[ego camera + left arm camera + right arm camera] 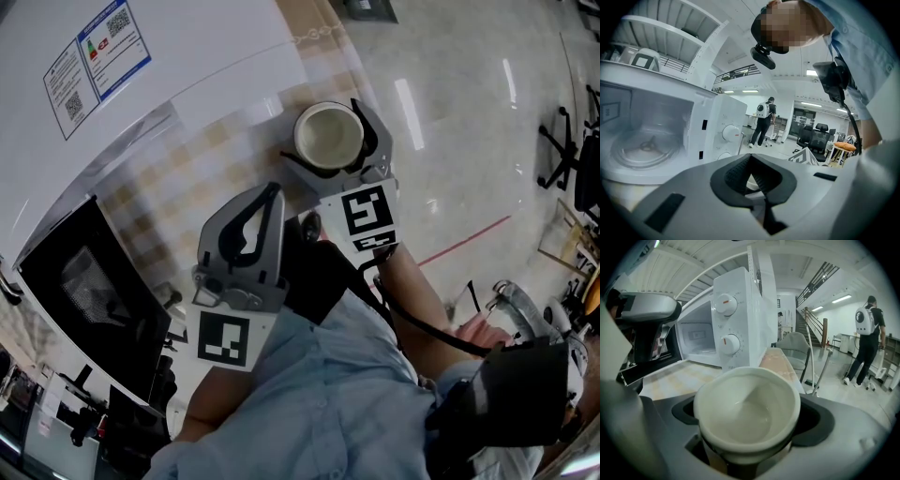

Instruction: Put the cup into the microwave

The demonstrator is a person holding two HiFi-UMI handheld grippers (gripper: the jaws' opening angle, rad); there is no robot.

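Right claw clasped the cup at the counter's edge, not yet inside the open microwave; left claw closed, empty.

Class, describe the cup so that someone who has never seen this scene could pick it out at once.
Find the big white microwave, door open, on the checked tabletop. Just off its dial-side corner, the right tool is clamped on the cup. It is the only round, cream, empty vessel there, open mouth up.

I count one cup beside one microwave, two dials on its front, and two tools: left tool, right tool.
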